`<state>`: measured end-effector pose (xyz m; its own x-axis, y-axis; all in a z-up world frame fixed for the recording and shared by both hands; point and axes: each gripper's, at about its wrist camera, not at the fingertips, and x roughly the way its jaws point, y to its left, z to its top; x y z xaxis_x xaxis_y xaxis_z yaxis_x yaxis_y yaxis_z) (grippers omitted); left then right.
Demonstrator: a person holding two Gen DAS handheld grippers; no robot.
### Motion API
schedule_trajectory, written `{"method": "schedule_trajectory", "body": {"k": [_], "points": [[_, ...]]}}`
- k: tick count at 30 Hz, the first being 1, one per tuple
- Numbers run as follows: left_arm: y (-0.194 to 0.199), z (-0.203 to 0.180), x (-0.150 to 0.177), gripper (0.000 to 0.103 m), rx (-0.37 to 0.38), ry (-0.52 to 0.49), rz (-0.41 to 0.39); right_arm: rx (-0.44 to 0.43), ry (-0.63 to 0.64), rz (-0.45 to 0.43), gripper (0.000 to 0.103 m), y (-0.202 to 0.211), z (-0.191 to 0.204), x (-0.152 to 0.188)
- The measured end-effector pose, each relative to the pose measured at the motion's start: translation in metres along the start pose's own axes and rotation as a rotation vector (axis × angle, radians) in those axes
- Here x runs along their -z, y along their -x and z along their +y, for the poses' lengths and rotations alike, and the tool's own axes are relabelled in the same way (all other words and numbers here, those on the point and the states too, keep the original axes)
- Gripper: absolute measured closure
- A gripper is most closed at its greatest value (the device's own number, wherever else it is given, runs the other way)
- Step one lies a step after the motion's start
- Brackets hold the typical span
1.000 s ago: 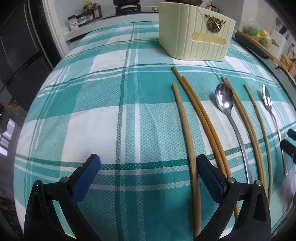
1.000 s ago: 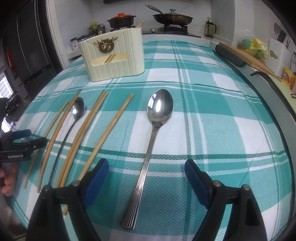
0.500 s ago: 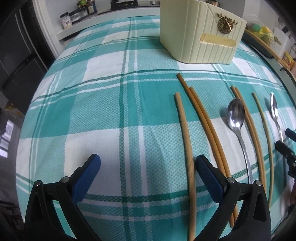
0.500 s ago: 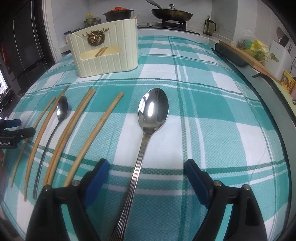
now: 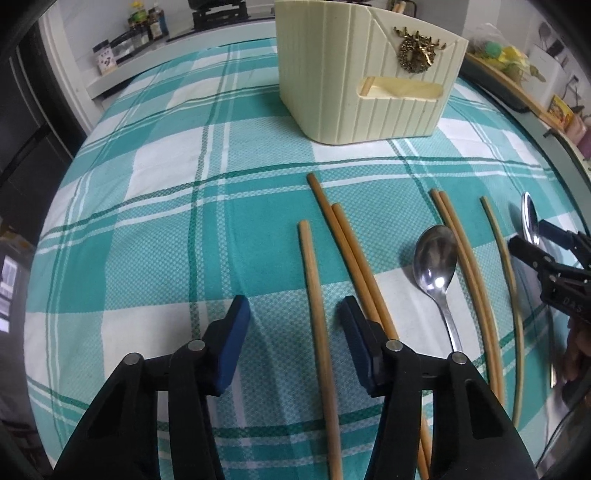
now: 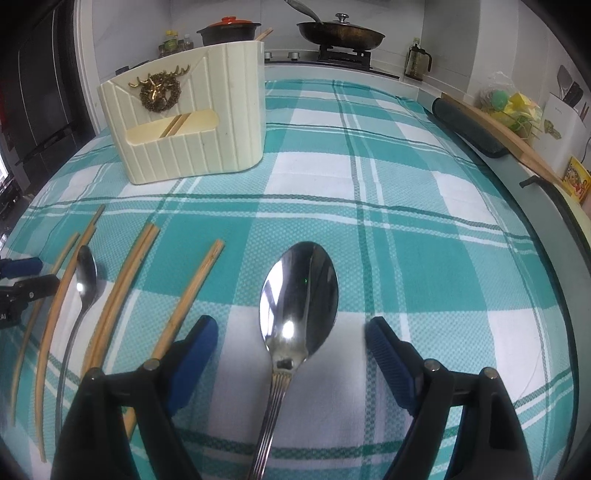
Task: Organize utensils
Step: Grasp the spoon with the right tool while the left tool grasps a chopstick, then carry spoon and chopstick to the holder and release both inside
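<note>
Chopsticks and spoons lie in a row on the teal plaid cloth. In the left wrist view my left gripper (image 5: 297, 323) straddles the leftmost single chopstick (image 5: 312, 280). Its jaws are closing, with gaps still showing between the pads and the stick. A chopstick pair (image 5: 351, 251) and a small spoon (image 5: 436, 258) lie just to the right. In the right wrist view my right gripper (image 6: 293, 341) stands open over the neck of the large spoon (image 6: 299, 291), not touching it. The cream utensil holder (image 5: 369, 74) (image 6: 184, 129) stands behind the row with chopsticks inside.
Another chopstick pair (image 5: 465, 266) and a thin chopstick (image 5: 502, 266) lie between the two grippers. A pan (image 6: 340, 35) and a red-lidded pot (image 6: 229, 29) sit on the stove behind. A dark roll (image 6: 472, 129) and a wooden board line the right edge.
My left gripper has moved forward and right over the leftmost chopstick, and its jaws have narrowed around it. My right gripper has slid forward along the large spoon's handle to its neck.
</note>
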<state>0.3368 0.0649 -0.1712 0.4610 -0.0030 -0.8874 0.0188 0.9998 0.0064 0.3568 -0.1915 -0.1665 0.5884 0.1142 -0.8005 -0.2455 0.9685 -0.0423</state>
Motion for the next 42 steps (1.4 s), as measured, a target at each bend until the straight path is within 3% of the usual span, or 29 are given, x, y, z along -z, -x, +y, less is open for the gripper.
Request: {"method": "schedule_trajectory", "body": {"k": [1,3,5,6,10,14,28,42], "points": [[0.001,-0.001,0.0,0.063,0.005,-0.004,-0.002,0.0,-0.008,-0.006,0.022,-0.001,-0.001,-0.002],[0.001,-0.004,-0.002,0.083,0.016,-0.012,-0.01,-0.001,-0.007,-0.022,0.035,-0.002,0.0,-0.005],[0.001,-0.006,-0.002,0.094,0.023,-0.019,-0.019,0.008,0.001,-0.035,0.058,-0.001,0.001,-0.007],[0.001,-0.007,-0.002,0.096,0.027,-0.018,-0.025,0.008,0.004,-0.041,0.061,-0.001,0.001,-0.008],[0.005,-0.002,-0.003,0.098,0.055,0.019,-0.045,-0.027,-0.019,-0.056,0.061,0.001,-0.004,-0.008],[0.032,0.004,-0.002,0.098,0.071,0.044,-0.118,-0.081,-0.046,-0.113,0.061,0.019,-0.011,-0.007],[0.161,0.024,0.009,0.098,0.165,0.1,-0.385,-0.211,0.014,-0.33,0.061,0.137,-0.008,-0.001],[0.192,0.016,0.0,0.098,0.218,0.095,-0.455,-0.223,0.034,-0.426,0.061,0.177,0.004,-0.015]]}}
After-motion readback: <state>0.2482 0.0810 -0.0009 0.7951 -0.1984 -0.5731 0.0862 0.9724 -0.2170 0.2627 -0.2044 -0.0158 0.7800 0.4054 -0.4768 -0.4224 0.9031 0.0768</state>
